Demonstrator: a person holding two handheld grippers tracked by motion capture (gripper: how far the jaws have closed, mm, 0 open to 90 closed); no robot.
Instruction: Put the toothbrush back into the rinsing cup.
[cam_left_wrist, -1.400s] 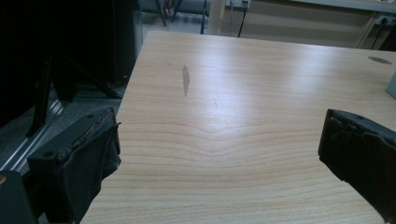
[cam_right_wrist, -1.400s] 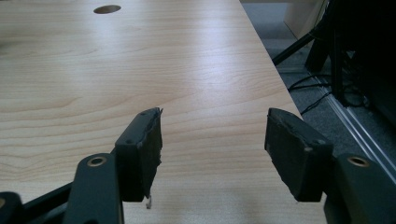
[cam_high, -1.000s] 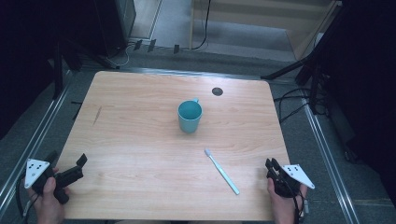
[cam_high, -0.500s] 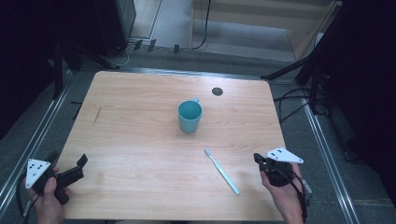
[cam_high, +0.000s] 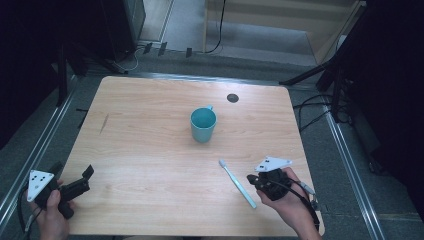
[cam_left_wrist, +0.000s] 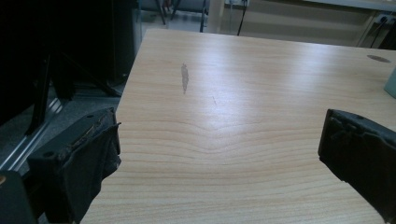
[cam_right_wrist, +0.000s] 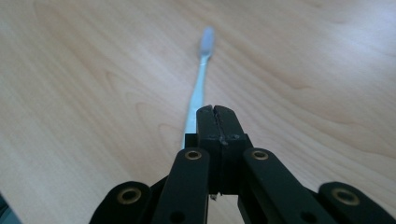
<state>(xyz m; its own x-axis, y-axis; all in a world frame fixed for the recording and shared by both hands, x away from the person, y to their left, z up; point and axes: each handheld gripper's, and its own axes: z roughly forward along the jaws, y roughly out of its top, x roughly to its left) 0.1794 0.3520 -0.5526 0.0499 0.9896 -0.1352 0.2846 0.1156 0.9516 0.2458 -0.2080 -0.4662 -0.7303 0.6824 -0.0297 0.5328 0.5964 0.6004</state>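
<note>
I have the right gripper (cam_high: 256, 180) over the near right part of the wooden table (cam_high: 150, 150), its jaws pressed together with nothing between them, as I see plainly in the right gripper view (cam_right_wrist: 215, 112). Just past its tips lies a pale blue toothbrush (cam_high: 237, 182), flat on the wood, its head (cam_right_wrist: 207, 36) pointing away toward the far side and its handle running back under the jaws; whether the tips touch the handle I cannot tell. My left gripper (cam_high: 80, 182) sits at the near left corner, held in a hand (cam_high: 50, 215), its jaws spread wide apart with only bare table between them in the left gripper view. A teal mug (cam_high: 203, 124) stands upright near the middle of the table, well apart from both grippers, and a small dark round spot (cam_high: 232, 97) lies beyond it, toward the far right.
</note>
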